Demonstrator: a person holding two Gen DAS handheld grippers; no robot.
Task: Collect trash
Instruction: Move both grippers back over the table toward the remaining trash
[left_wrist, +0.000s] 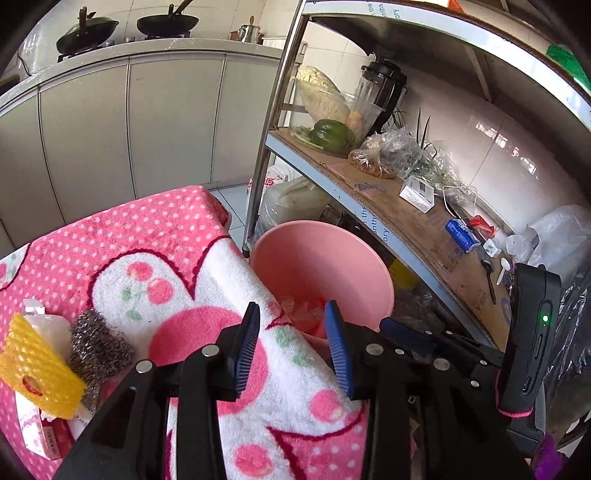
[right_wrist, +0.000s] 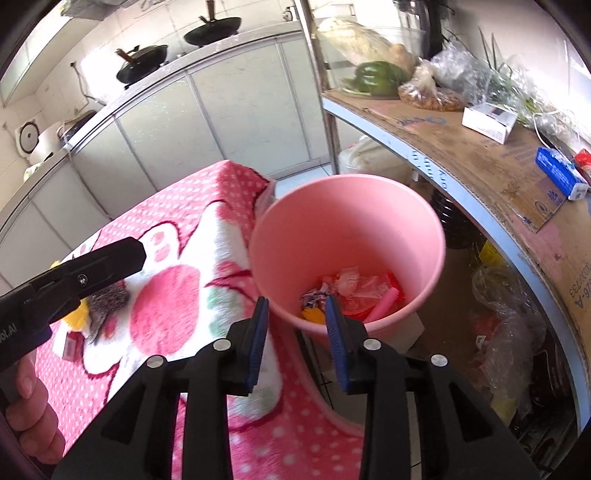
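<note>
While both hover over the pink bin (right_wrist: 347, 236), left gripper (left_wrist: 293, 343) & right gripper (right_wrist: 297, 338) sit w/ pads apart, nothing between. Wrappers (right_wrist: 349, 291) lie in bin bottom; steel scrubber (left_wrist: 98, 347) rests on blanket-covered worktop (left_wrist: 155, 236).

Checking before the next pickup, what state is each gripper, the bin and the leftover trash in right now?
left gripper: open, empty.
right gripper: open, empty.
pink bin: upright, trash at the bottom.
steel scourer: lying on the blanket.
yellow foam net: on the blanket beside the scourer.
</note>
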